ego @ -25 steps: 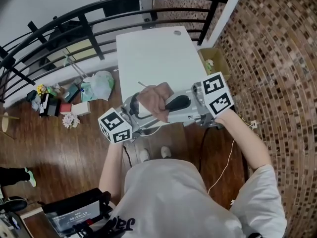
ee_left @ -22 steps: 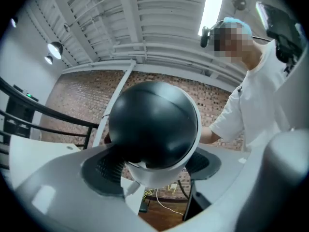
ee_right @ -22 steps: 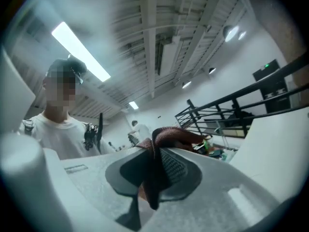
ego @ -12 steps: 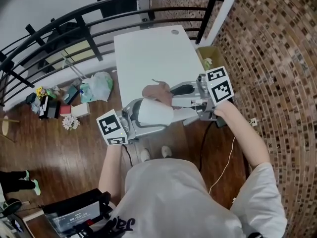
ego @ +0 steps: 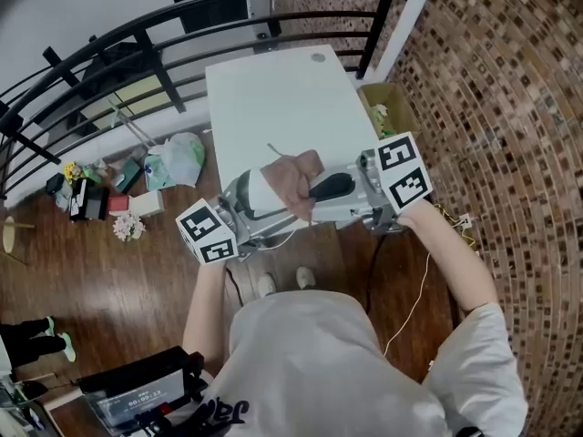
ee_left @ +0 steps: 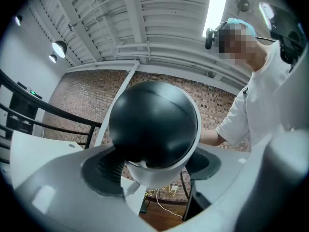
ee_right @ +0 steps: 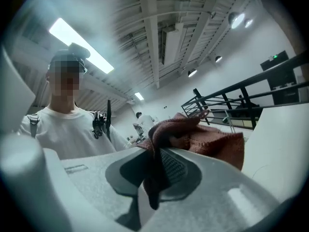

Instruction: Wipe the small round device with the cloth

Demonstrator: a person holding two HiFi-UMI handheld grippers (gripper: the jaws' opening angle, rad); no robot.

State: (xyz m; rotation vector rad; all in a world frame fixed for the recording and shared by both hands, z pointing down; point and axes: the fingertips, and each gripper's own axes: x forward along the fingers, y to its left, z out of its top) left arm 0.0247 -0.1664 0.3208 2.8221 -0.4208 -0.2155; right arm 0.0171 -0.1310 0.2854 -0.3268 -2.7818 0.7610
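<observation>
The small round device [ee_left: 153,125], a black dome in a white shell, sits between the pads of my left gripper [ee_left: 154,164], which is shut on it. A reddish-brown cloth [ee_right: 193,138] is pinched in my right gripper [ee_right: 161,173] and bunches up above the jaws. In the head view both grippers are held together above the table's near edge. There the cloth [ego: 293,178] drapes over the white left gripper [ego: 260,198], and a black rounded part [ego: 330,188], probably the device, shows beside it. Whether cloth and device touch I cannot tell.
A white table [ego: 273,98] stands ahead, with a black railing [ego: 164,25] behind it. A cardboard box [ego: 387,107] sits to its right against the brick wall [ego: 510,89]. Bags and clutter [ego: 173,157] lie on the wooden floor at left. A thin cable [ego: 412,303] trails at right.
Both grippers moved a little away from the body and then came back. The cloth slid forward over the left gripper's front and back again.
</observation>
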